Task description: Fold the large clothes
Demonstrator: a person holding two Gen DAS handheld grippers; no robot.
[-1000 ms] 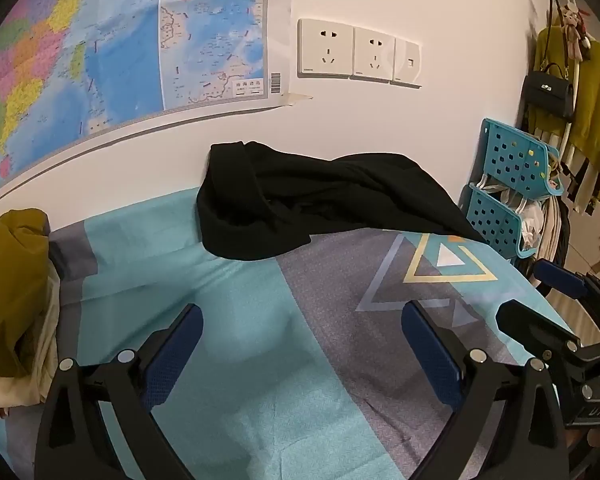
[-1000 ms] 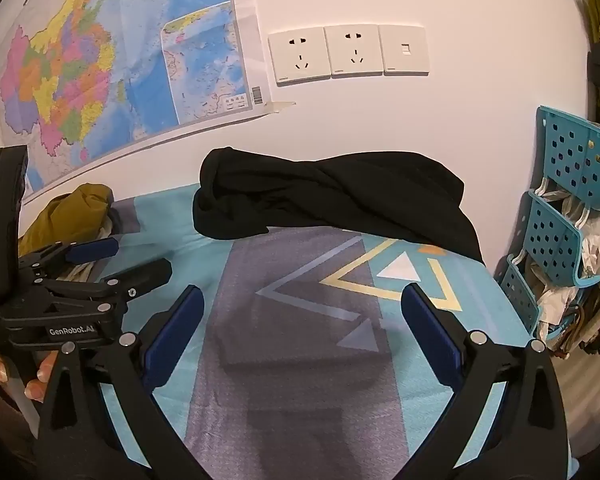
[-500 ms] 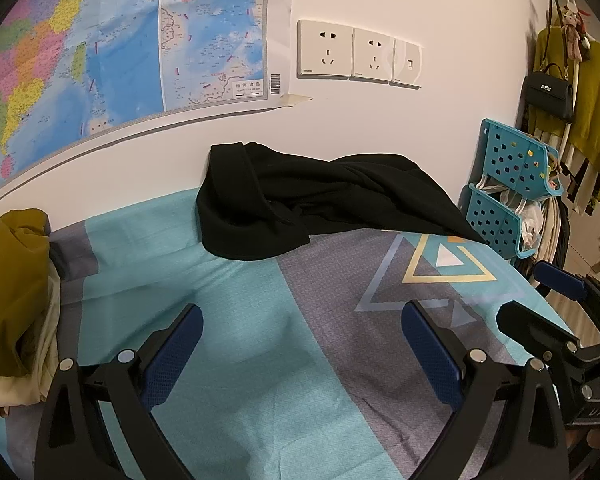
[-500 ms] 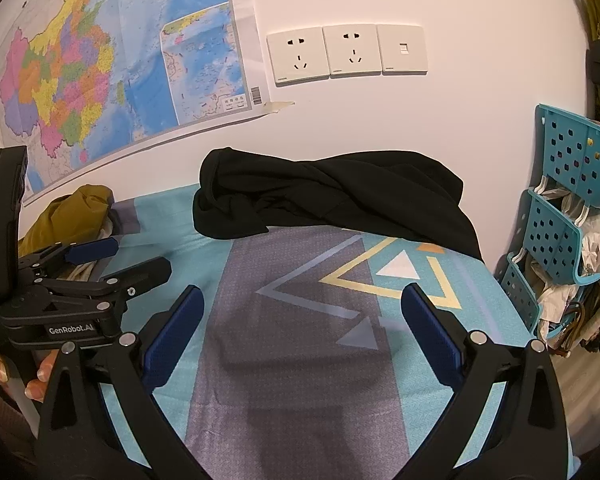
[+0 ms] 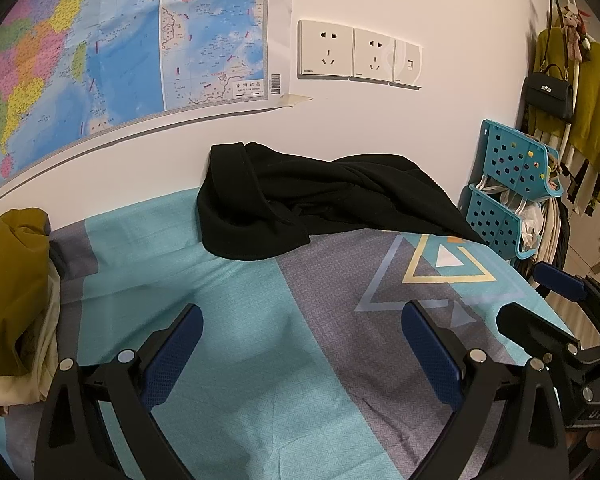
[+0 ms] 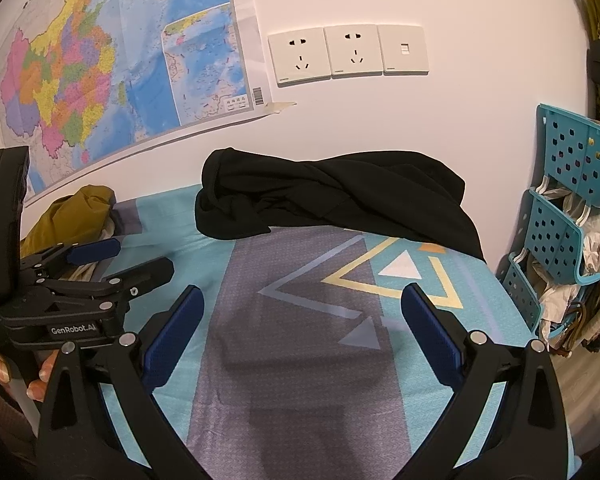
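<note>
A large black garment (image 5: 320, 204) (image 6: 332, 200) lies crumpled against the wall at the far side of the bed, partly draped over the right edge. My left gripper (image 5: 300, 328) hovers open over the turquoise and grey bedspread (image 5: 236, 344), well short of the garment, with nothing between its blue pads. My right gripper (image 6: 300, 312) is likewise open and empty, over the triangle print on the bedspread (image 6: 292, 360). Each gripper shows at the side of the other's view: the right one (image 5: 540, 300), the left one (image 6: 116, 260), held by a hand (image 6: 40, 380).
A mustard garment (image 5: 12, 280) (image 6: 72, 216) is heaped at the bed's left edge. A blue perforated plastic rack (image 5: 508, 200) (image 6: 560, 216) stuffed with bags stands right of the bed. A map (image 5: 100, 40) and wall sockets (image 5: 356, 54) hang above. Clothes and a black handbag (image 5: 550, 94) hang far right.
</note>
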